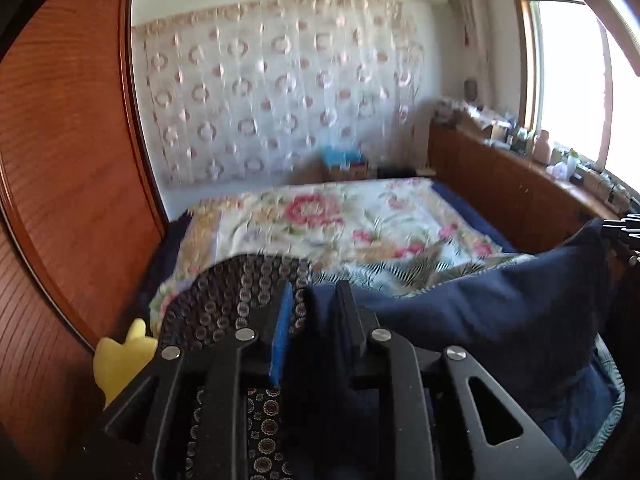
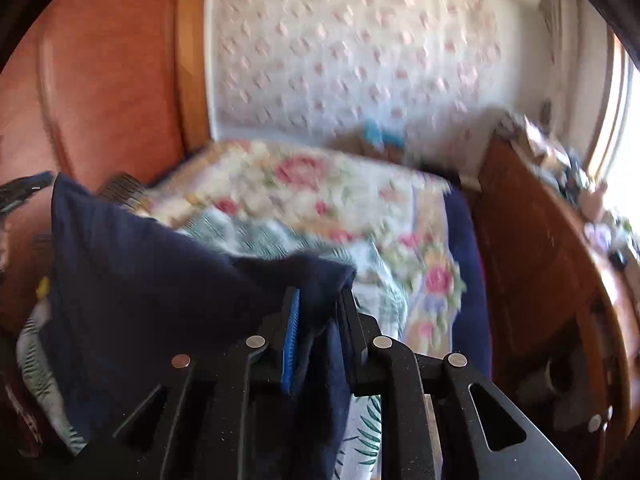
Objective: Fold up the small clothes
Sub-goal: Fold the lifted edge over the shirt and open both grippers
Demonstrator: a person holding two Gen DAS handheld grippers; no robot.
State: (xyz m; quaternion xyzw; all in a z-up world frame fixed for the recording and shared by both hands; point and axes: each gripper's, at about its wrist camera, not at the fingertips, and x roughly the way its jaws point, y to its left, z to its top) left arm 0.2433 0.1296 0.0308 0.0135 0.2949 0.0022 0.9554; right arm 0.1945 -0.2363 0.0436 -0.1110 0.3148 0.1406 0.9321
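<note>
The left gripper (image 1: 314,312) is clamped on one edge of the navy garment (image 1: 480,312), the right gripper (image 2: 320,316) on the other; the cloth (slack between them) is held above the floral bedspread (image 1: 320,216).

Floral bedspread (image 1: 320,216) open ahead; wooden headboard (image 1: 68,152) blocks left, cluttered wooden cabinet (image 1: 512,184) blocks right.
</note>
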